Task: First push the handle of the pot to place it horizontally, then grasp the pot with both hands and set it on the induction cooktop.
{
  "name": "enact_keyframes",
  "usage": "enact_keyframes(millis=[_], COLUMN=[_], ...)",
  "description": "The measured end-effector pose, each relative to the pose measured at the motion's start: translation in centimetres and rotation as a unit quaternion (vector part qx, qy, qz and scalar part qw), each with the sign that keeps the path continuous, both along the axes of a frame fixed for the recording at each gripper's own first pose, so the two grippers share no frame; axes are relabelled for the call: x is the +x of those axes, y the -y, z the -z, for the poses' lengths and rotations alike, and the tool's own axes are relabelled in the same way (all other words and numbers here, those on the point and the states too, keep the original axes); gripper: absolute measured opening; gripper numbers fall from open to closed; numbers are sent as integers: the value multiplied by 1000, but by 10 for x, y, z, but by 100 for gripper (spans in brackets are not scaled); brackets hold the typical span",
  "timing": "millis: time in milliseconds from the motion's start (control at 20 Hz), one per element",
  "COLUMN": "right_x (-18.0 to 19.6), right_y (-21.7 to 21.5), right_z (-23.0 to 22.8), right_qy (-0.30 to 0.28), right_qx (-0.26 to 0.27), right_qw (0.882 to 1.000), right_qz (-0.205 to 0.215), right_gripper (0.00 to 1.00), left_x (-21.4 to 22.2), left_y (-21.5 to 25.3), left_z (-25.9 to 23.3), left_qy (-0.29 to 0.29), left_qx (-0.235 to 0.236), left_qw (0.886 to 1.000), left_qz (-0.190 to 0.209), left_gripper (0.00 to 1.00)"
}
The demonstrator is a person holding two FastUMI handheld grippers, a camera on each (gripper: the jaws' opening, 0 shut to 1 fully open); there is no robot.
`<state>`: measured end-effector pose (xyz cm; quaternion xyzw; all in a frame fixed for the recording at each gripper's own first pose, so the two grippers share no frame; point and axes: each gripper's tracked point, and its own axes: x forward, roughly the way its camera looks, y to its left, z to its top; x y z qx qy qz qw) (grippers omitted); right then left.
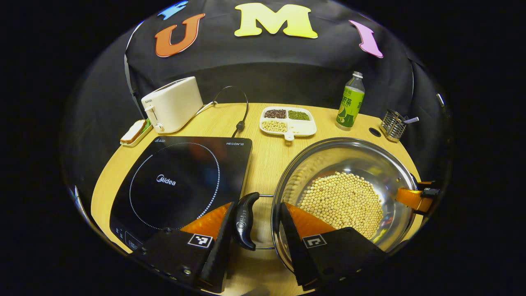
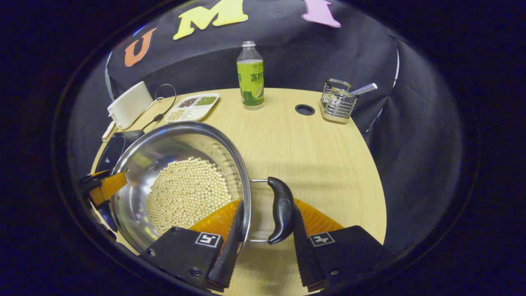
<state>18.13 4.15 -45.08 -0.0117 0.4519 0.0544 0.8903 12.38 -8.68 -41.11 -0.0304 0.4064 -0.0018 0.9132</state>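
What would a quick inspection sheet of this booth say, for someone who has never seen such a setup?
Surface: round wooden table with a small hole.
Job's things: steel pot of pale beans beside the induction cooktop, not on it.
Clutter: toaster, divided bean tray, green bottle, wire holder, small dish left of the toaster.
Grippers: left claw straddles the pot's left handle; right claw straddles the right handle; whether either presses, unclear.
Cables: black cord behind the cooktop.
Surroundings: black cloth wall.
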Motion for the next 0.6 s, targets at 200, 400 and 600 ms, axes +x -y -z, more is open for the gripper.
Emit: enact_keyframes(millis=[200,400,600], right_x=[-5,-11,-20], right_y=[1,-2,-10], right_z=[-6,-28,-49], right_qy=[0,22,31], right_qx=[0,2,10], right_qw=[1000,1000,999], right_qz=[11,15,30], right_gripper=[54,53,53], left_x=[1,4,6], left_y=[1,-4,-12], left_z=[-3,-23,-46], left_qy=[-10,17,32], left_qx=[5,13,19], left_qw=[1000,1000,999], left_qz=[-2,6,16], left_gripper=[61,59,59])
